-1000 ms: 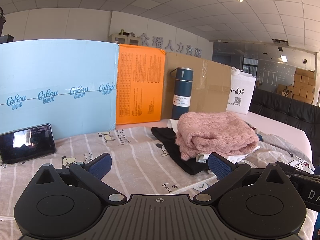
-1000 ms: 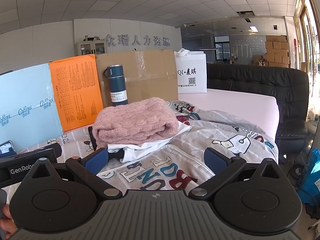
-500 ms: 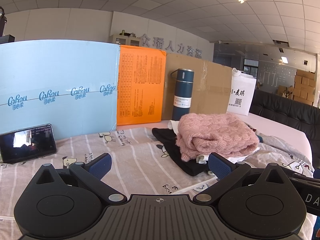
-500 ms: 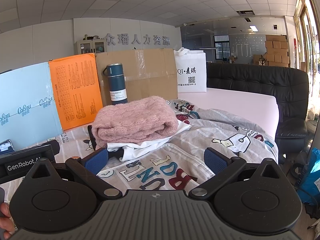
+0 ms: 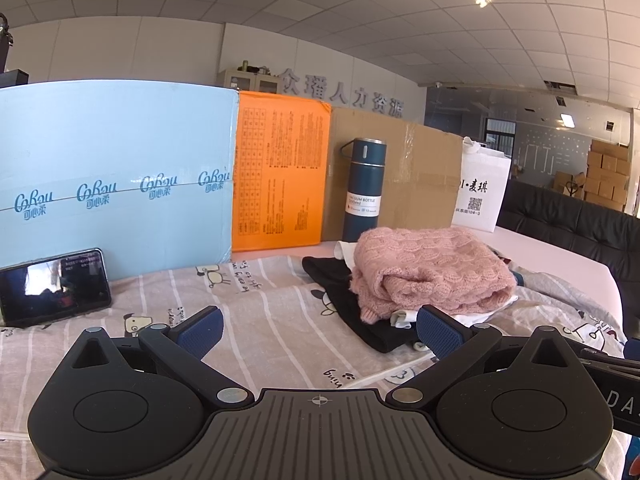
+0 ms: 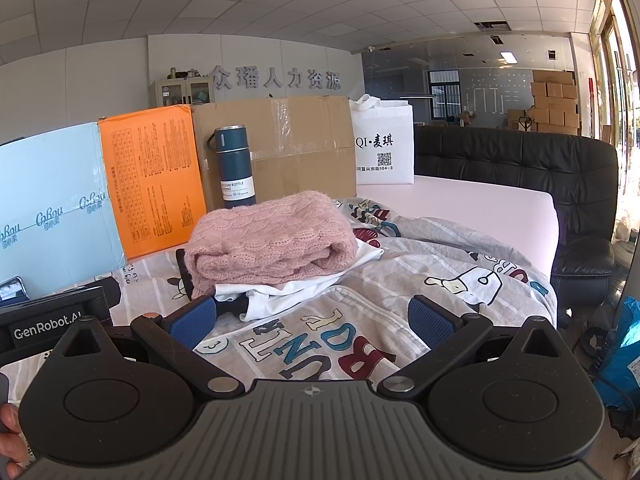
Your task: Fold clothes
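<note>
Office-looking room with ceiling tiles, and a counter (image 5: 280, 312) under a striped cartoon-print sheet. From the left wrist view, the left hand-held gripper (image 5: 320, 330) is spread wide with nothing between its blue pads (image 5: 200, 330), hovering low over the sheet. Ahead and to its right sits the clothes pile: a folded pink knit sweater (image 5: 430, 270) on top, a white garment (image 5: 404, 316) peeking out under it, and a black garment (image 5: 348, 304) at the bottom. Behind stand a light blue board (image 5: 116, 176), an orange box (image 5: 280, 176), a cardboard box (image 5: 416, 180), a dark blue vacuum bottle (image 5: 362, 190) and a white tote bag (image 5: 480, 192). A phone (image 5: 54, 286) leans against the blue board.

Right wrist view: the right hand-held gripper (image 6: 314, 320) is also wide open and empty, sitting over a grey lettered blanket (image 6: 440, 280). The sweater pile is straight ahead, slightly left, not touched by either pad. A black leather sofa (image 6: 520, 168) is at the right, and a bit of the person's hand (image 6: 10, 432) shows at the lower left edge.
</note>
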A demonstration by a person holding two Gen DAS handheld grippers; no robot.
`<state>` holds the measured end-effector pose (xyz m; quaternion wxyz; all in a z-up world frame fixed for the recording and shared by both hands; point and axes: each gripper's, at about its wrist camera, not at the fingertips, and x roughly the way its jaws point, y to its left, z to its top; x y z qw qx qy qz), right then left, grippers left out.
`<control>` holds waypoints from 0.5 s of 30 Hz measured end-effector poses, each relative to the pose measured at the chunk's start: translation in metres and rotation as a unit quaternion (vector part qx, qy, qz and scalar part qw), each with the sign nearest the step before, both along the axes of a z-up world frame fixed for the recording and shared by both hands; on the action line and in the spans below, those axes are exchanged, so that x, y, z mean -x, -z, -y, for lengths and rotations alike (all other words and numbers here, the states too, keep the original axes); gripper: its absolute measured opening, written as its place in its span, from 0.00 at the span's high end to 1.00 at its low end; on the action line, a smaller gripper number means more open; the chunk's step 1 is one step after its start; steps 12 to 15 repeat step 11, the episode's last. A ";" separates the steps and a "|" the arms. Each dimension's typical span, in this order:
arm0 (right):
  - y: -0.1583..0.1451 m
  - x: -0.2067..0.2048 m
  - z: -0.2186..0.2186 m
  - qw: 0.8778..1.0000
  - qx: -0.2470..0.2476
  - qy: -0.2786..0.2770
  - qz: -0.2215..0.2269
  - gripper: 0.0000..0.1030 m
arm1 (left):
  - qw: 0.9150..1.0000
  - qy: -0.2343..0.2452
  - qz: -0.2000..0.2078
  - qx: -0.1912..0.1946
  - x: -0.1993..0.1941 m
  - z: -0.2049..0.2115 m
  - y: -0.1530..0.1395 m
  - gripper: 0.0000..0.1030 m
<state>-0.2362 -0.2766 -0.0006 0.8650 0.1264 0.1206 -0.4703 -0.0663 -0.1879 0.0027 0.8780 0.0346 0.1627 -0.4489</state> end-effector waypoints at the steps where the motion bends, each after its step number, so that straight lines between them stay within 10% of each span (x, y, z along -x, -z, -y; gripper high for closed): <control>1: 0.000 0.000 0.000 1.000 0.000 0.000 0.000 0.00 | 1.000 0.001 0.000 0.000 0.000 0.000 0.000 0.00; 15: -0.002 -0.001 0.000 1.000 0.003 -0.002 -0.002 0.00 | 1.000 0.000 -0.001 0.002 0.000 0.001 0.000 0.00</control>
